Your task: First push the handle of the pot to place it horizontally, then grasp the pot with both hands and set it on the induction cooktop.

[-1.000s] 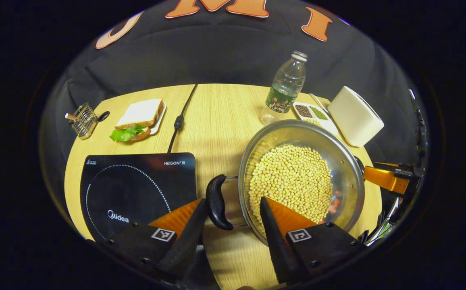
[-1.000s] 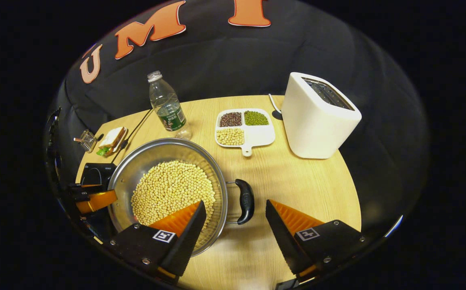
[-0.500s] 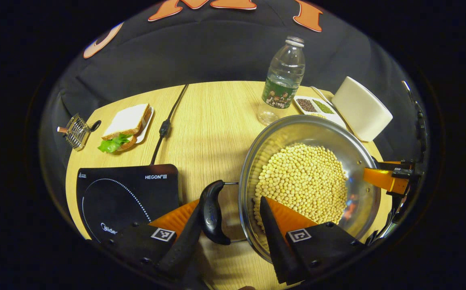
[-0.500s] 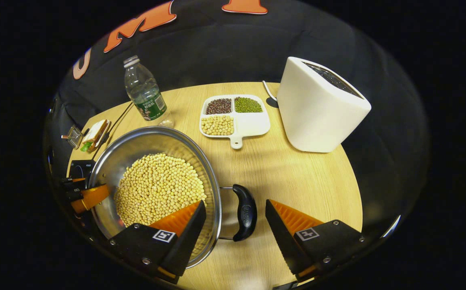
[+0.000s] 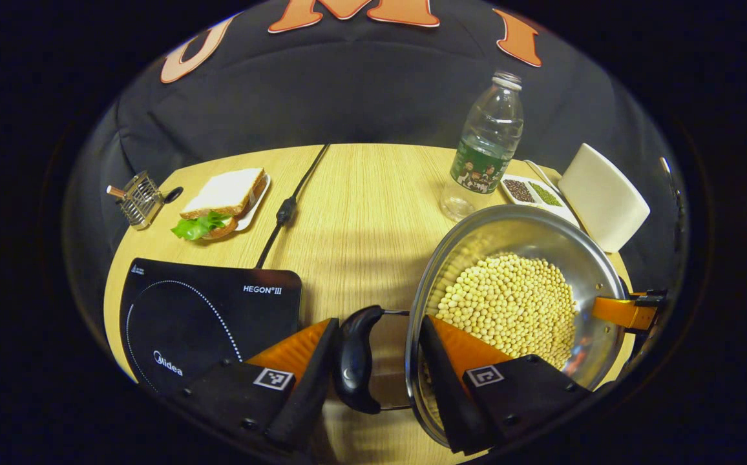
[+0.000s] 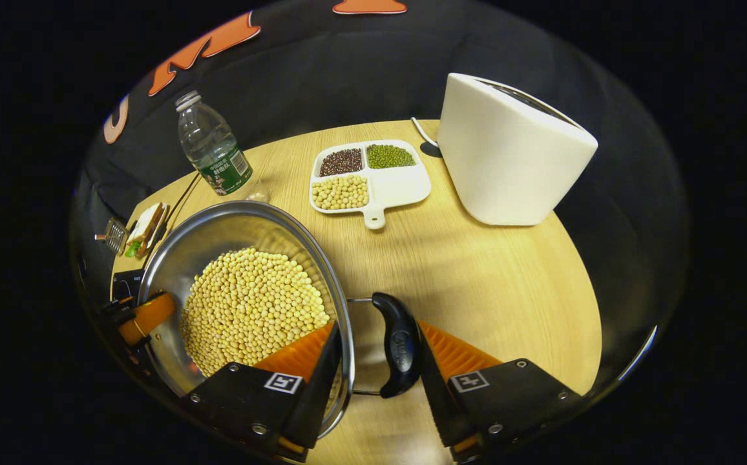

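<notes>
We see the left hand-held gripper held low and level, its two fingers spread, one outside the pot's left handle and the other inside the rim, neither clearly pressing. The right hand-held gripper mirrors this pose on the opposite side, fingers apart around rim and right handle, the outer finger just beside that handle. Each gripper's finger also appears at the far rim in the other's view.
</notes>
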